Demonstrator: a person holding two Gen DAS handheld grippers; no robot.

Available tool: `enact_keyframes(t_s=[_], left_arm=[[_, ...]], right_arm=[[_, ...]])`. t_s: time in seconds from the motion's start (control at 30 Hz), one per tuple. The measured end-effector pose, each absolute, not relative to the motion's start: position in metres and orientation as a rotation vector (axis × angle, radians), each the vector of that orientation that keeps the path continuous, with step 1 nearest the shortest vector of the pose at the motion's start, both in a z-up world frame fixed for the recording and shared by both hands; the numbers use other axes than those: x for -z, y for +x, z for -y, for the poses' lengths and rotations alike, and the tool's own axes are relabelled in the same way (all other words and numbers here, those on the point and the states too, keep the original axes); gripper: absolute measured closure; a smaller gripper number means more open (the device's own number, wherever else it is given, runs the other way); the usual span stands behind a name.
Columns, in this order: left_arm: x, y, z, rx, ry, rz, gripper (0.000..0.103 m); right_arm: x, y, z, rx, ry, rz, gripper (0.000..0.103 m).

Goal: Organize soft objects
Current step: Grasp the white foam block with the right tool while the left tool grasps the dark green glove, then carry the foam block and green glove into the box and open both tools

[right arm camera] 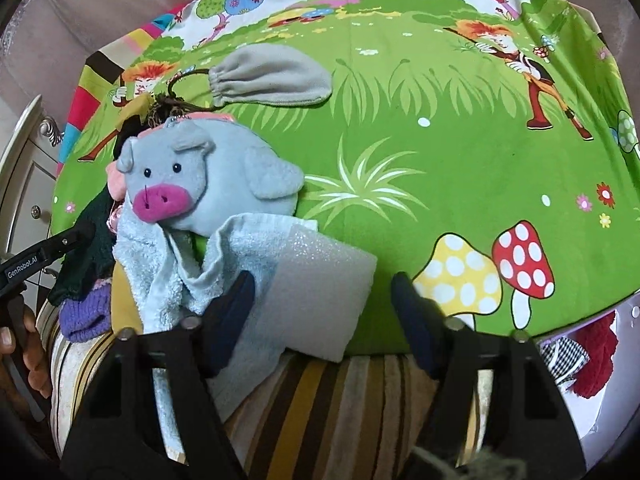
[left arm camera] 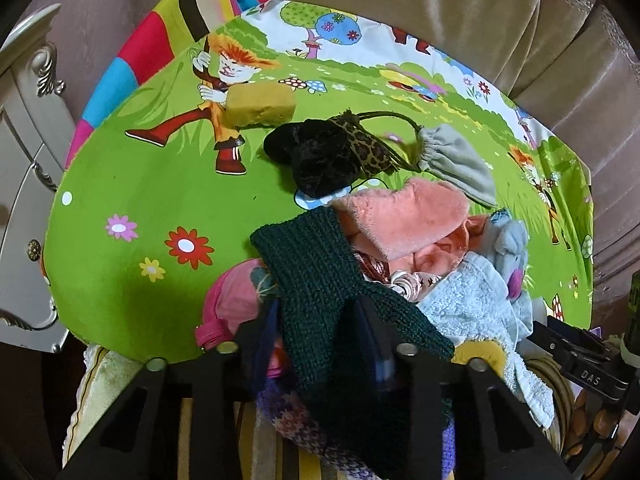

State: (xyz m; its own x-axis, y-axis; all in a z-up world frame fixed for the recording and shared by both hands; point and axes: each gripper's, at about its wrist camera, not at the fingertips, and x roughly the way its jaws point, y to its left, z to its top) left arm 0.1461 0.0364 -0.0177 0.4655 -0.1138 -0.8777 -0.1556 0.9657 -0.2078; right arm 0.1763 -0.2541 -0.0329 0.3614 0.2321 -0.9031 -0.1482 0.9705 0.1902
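left wrist: left tongs point(left arm camera: 320, 344) clamp the green knit point(left arm camera: 316, 276); right tongs point(right arm camera: 322, 300) apart over foam sheet point(right arm camera: 320, 292).

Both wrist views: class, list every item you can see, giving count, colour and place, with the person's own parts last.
cartoon sheet: one, green, covering the surface
sponge: one, yellow, far left
furry item: one, black, mid-sheet
pouch: one, grey, far side
pig toy: one, pale blue, on pile
knit piece: one, dark green, between left jaws
towel: one, light blue, near edge
foam sheet: one, white, between right jaws
left gripper: black, closed on knit
right gripper: black, open
hand: one, far left
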Motion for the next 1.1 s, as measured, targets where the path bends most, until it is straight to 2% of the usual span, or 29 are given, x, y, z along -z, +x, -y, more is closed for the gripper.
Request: enact_keyframes(t_s=[0.07,0.33,1.1], left_arm=[[0.016,0.145,-0.036,-0.023,-0.273,-1.083,0.075],[0.008,0.139,-0.033,-0.017,-0.262,-1.036,0.09],[-0.059,0.095,-0.007,0.027,-0.269,-0.853,0.094]], right_arm=[[0.035,0.177,0.254,-0.245,0.08,-1.184,0.045],[0.031,0.172,0.252,-0.249,0.068,-1.15,0.047],[-0.019,0.122,0.274,-0.257,0.065,-0.968,0.048]])
